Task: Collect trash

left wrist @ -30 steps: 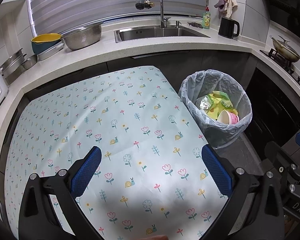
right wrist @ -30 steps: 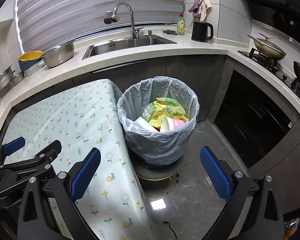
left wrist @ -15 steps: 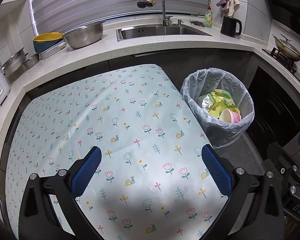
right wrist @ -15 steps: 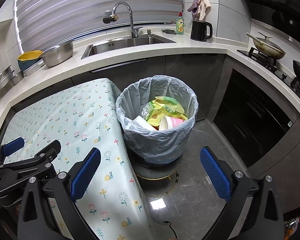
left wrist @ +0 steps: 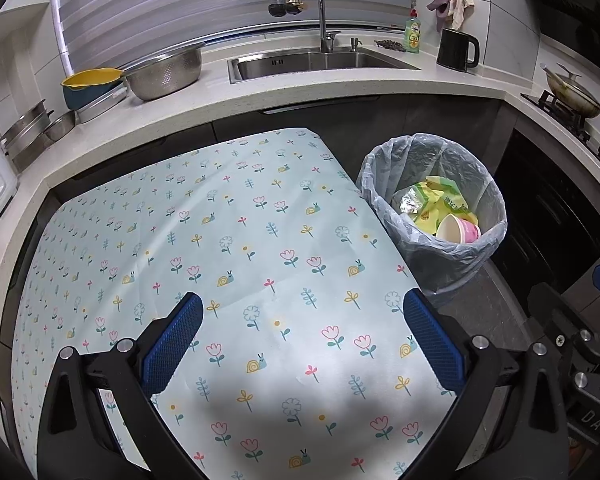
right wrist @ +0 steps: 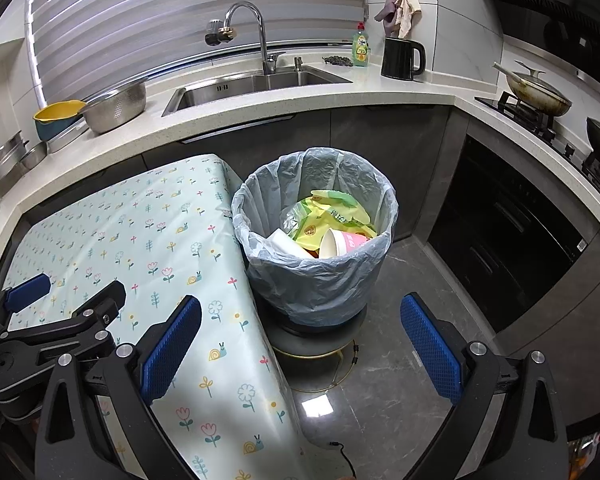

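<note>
Left gripper and right gripper, both released and empty, hover beside the trash bin holding wrappers.

Your left claw is spread wide, its two blue-padded fingers far apart with nothing between them. Your right claw is spread just as wide and grips nothing, fingers pointing forward and down. From the right wrist view, the left claw sits close beside it on its left, roughly level.
</note>
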A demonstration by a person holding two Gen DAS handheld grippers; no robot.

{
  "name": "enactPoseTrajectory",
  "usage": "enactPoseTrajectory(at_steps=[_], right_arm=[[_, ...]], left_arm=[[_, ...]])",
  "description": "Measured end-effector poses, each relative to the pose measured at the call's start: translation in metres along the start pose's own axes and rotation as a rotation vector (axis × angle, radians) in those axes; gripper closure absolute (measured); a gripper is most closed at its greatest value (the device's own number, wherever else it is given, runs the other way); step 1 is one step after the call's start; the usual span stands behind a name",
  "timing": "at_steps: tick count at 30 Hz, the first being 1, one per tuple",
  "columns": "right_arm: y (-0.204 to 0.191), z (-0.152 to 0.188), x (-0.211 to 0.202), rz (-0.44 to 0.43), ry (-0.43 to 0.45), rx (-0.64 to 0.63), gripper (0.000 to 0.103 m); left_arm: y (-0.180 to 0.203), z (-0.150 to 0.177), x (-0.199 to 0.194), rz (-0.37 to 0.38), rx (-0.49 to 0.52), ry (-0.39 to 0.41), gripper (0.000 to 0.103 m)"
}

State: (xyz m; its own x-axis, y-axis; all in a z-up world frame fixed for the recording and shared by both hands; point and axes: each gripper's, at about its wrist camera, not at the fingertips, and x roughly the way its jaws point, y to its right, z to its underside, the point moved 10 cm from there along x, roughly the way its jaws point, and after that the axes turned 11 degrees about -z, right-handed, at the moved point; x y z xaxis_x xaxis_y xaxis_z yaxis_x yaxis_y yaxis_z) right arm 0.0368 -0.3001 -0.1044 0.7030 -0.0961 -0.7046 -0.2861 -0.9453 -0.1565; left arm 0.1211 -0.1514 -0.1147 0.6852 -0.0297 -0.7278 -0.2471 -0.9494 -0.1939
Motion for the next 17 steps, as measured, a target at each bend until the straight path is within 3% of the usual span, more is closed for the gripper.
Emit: enactPoseTrajectory(at_steps=[17], right_arm=[[0.0019, -0.0043, -0.0001, 0.0, 0.02, 0.019, 0.007]], left_arm=[[0.0059, -0.0099, -0.0049, 0.013, 0.006, 0.06, 0.007]])
